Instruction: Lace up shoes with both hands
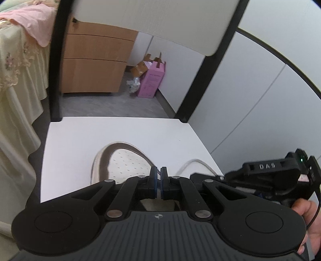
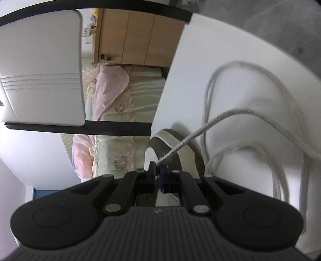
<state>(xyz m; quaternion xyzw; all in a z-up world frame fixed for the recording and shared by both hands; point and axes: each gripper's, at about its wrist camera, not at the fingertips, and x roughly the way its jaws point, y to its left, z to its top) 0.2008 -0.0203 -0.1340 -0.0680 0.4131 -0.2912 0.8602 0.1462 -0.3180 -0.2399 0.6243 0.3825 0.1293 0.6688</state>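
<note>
A cream shoe (image 1: 128,162) with brown trim lies on the white chair seat (image 1: 84,140), toe pointing away from me. My left gripper (image 1: 158,174) hovers over its laced part with the jaws pressed together; a thin pale sliver shows between the pads, and I cannot tell what it is. My right gripper (image 1: 200,177) comes in from the right, held by a hand (image 1: 305,212). In the right wrist view, the right gripper (image 2: 158,166) is shut on a grey-white lace (image 2: 220,115), which runs taut up and to the right. More loops of lace (image 2: 208,90) lie on the seat (image 2: 190,60) beside the shoe (image 2: 180,144).
The chair's black frame (image 1: 54,60) and white backrest (image 1: 160,18) rise behind the seat. A bed with a floral cover (image 1: 16,80) and pink cloth stands left. A wooden drawer unit (image 1: 92,64) and a pink box (image 1: 151,80) sit on the grey floor by the white wall.
</note>
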